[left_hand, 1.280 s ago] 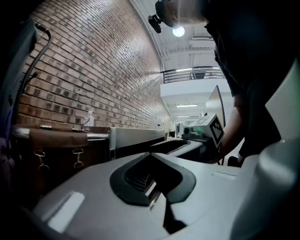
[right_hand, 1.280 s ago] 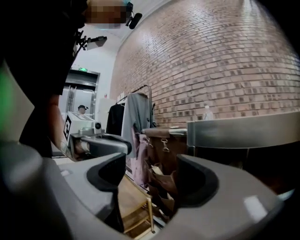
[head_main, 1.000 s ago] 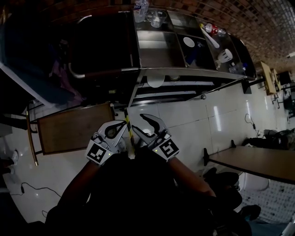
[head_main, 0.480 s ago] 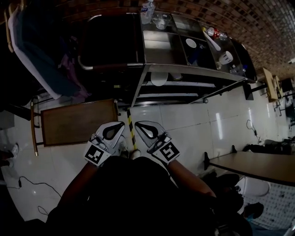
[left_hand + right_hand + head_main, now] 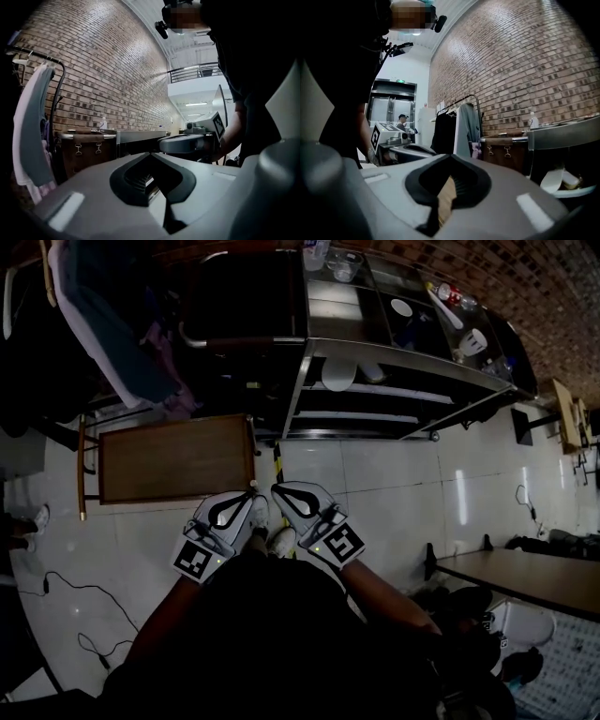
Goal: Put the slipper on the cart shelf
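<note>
The steel cart point(image 5: 394, 357) stands ahead at the top of the head view, with a pale round thing point(image 5: 339, 373) on its lower shelf. That same thing shows at the right edge of the right gripper view. I cannot make out a slipper for certain; a pale shape point(image 5: 281, 542) lies by the person's feet between the grippers. My left gripper point(image 5: 251, 499) and right gripper point(image 5: 277, 490) are held side by side close to the body, well short of the cart. Both are shut with nothing between the jaws point(image 5: 151, 154) point(image 5: 452, 157).
A low wooden table point(image 5: 178, 457) stands left of the cart. Garments hang on a clothes rack point(image 5: 103, 324) at the upper left. A brown tabletop point(image 5: 525, 577) is at the right. Cables point(image 5: 66, 601) trail on the white tiled floor; yellow-black tape point(image 5: 277, 460) runs ahead.
The right gripper's jaws have gone from open to shut. The cart and wooden table have slid up and right in the head view.
</note>
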A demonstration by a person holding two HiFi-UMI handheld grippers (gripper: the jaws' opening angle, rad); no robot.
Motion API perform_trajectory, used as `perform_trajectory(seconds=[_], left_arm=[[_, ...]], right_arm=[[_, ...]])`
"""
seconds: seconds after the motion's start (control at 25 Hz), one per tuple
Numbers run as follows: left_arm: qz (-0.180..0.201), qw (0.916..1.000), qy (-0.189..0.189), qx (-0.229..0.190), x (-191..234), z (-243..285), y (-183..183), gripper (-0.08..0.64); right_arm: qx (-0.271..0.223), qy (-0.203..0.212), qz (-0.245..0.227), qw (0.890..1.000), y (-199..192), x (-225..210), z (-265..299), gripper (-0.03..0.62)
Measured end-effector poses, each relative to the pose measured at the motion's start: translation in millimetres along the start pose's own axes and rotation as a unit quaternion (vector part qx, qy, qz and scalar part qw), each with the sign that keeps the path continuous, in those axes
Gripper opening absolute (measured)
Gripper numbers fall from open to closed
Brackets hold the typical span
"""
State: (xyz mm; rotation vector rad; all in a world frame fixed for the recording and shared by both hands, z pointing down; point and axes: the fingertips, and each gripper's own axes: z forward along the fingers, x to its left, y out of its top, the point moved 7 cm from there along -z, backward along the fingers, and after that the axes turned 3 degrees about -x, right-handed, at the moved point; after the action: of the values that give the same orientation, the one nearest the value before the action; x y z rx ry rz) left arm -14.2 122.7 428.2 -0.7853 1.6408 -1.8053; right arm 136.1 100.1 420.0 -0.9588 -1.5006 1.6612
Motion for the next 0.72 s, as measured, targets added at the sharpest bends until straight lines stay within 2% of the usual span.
perform_trajectory(seconds=[0.16, 0.4, 0.72], left_arm=[[-0.002, 0.9999, 0.014, 0.01, -6, -23, 3, 0.0], [0.002, 0.9996, 0.026, 0.008, 10, -52, -3, 0.0], [0.004, 1.0, -0.006, 0.003, 64, -94, -12, 0.0]], right_arm=[[-0.003, 0.007, 0.006, 1.0, 0, 18, 5, 0.0], [0.004, 0.019, 0.011, 1.0, -6, 41, 27, 0.0], [0.015, -0.006, 0.007, 1.0, -7, 72, 95, 0.0]])
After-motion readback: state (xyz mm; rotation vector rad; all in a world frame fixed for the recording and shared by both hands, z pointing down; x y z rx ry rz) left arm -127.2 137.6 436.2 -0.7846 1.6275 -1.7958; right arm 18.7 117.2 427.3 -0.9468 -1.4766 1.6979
